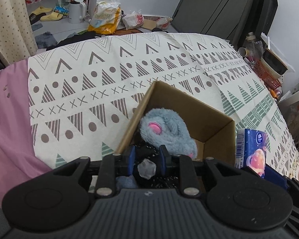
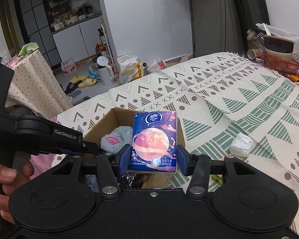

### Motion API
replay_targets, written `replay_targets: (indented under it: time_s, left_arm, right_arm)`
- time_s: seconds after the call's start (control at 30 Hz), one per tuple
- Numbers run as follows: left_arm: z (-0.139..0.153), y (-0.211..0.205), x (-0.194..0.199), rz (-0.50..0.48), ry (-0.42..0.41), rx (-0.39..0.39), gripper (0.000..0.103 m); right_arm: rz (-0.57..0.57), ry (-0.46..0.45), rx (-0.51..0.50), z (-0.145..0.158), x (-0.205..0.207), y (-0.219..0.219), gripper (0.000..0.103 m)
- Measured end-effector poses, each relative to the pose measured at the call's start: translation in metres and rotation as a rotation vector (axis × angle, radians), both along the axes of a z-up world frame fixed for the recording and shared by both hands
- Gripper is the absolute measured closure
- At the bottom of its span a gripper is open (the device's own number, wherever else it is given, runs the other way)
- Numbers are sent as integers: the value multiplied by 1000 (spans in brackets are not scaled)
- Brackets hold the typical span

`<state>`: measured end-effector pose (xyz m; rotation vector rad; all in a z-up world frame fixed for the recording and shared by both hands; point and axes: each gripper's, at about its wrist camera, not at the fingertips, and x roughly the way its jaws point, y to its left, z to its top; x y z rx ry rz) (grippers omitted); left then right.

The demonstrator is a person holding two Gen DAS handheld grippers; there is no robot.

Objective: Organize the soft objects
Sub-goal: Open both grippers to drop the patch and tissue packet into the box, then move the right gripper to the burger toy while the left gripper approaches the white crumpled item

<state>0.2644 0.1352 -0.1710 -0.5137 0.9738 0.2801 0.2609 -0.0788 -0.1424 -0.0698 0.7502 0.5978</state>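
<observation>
Step in hand: loading the cardboard box (image 2: pixel 181 133). The right gripper (image 2: pixel 152 159) clamps the tissue pack (image 2: pixel 154 139) above it — lower, then release. The left gripper (image 1: pixel 147 159) grips a dark glittery item (image 1: pixel 144 153) inside, beside the grey plush (image 1: pixel 165 131).

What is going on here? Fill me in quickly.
A person is sorting soft things into a cardboard box on a patterned blanket. The left gripper is shut on a black fabric item over the box, where a grey plush toy already lies. The right gripper is shut on a blue tissue pack, held upright above the box. A crumpled white tissue lies on the blanket.
</observation>
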Motion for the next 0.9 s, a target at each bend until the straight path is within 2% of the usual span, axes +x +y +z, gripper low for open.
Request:
replay_targets:
  time_s: [0.2, 0.4, 0.53, 0.8, 0.9]
  left_arm:
    - [-1, 5, 3, -16, 12, -26, 78]
    - [4, 3, 4, -41, 20, -46, 68]
    - [9, -2, 1, -47, 14, -19, 56]
    - [21, -13, -1, -56, 3, 22, 50]
    - [25, -20, -1, -66, -7, 42, 48]
  right_arm:
    - [-11, -25, -7, 1, 3, 8, 52]
    - [-29, -18, -10, 2, 3, 6, 47]
    - [-34, -17, -20, 3, 1, 3, 46]
    - [-104, 14, -39, 6, 5, -16, 38]
    - [-139, 17, -34, 8, 5, -26, 32]
